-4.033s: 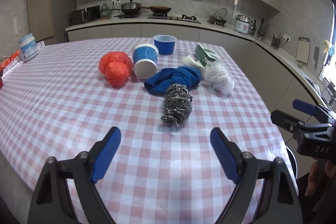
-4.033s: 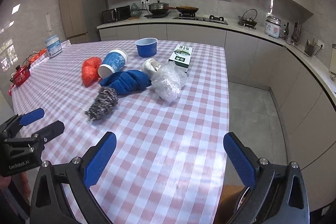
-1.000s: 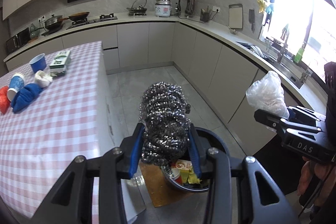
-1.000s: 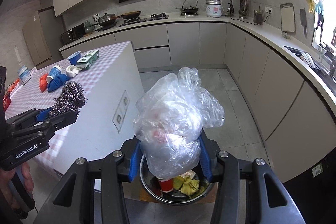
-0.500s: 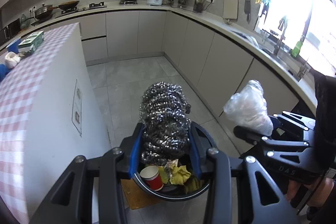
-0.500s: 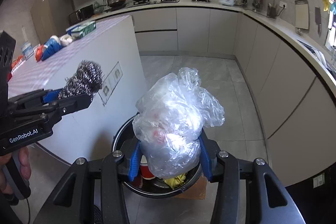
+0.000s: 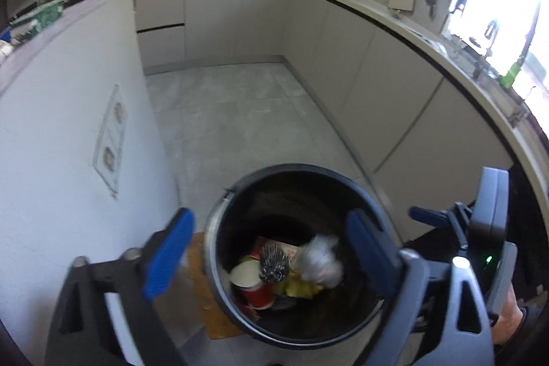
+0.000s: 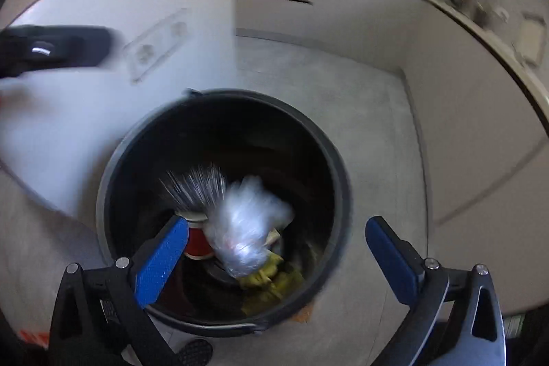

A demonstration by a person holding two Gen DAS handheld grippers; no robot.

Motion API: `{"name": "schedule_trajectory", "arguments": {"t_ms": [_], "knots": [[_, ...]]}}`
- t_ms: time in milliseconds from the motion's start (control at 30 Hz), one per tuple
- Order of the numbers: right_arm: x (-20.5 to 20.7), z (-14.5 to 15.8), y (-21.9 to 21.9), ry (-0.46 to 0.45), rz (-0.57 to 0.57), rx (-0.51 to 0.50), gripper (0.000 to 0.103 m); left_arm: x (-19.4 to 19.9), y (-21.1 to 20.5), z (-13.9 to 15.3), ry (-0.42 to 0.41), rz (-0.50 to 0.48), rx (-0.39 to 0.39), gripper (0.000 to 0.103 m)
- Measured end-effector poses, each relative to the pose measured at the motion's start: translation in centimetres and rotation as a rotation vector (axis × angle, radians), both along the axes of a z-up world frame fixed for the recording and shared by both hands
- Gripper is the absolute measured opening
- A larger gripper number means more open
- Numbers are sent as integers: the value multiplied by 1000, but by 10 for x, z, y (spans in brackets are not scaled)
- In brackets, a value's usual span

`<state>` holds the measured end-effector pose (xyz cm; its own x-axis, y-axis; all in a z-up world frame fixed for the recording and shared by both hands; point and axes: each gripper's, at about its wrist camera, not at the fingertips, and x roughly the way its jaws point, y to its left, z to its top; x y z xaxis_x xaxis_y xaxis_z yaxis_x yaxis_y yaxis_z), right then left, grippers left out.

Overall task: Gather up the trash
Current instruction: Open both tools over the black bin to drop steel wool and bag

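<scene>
A round black trash bin (image 7: 219, 222) (image 8: 343, 180) stands on the grey floor below both grippers. Inside it, blurred by motion, are the steel wool scrubber (image 7: 272, 266) (image 8: 197, 186) and the clear plastic bag (image 7: 320, 258) (image 8: 247, 225), on top of a red paper cup (image 7: 255, 288) and yellow trash (image 8: 271, 276). My left gripper (image 7: 269, 254) is open and empty over the bin. My right gripper (image 8: 276, 256) is open and empty over the bin. The right gripper also shows at the right of the left wrist view (image 7: 456, 222).
The white side of the kitchen island (image 7: 68, 132) rises at the left of the bin. Beige cabinets (image 7: 394, 84) under a counter run along the back and right. Grey floor tiles (image 7: 240, 112) lie between them. A brown mat (image 7: 209, 304) lies under the bin.
Both grippers have opened and dropped lower over the bin. The steel wool and the plastic bag have left the jaws and are in the bin.
</scene>
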<state>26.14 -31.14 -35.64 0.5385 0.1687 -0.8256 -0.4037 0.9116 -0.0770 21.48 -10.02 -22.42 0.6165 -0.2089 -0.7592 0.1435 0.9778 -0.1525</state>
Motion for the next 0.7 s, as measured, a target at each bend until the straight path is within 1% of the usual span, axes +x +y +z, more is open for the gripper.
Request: {"name": "schedule_trajectory", "arguments": {"t_ms": [67,100,200,333,500,700], "knots": [[3,2,-13,-6,-74,32,103,-4,2,9,-41,18,20,102],[5,4,-19,-4,-110,48,103,-4,1,11,-48,24,33,102],[11,14,-22,-16,-159,70,103,-6,-1,17,-54,23,41,103],[17,34,-16,-38,-163,73,103,-9,-3,21,-59,10,50,102],[9,55,-13,-66,-155,70,103,-2,4,27,-58,8,46,103],[-3,86,0,-110,-184,75,103,-11,12,47,-74,4,40,103]]}}
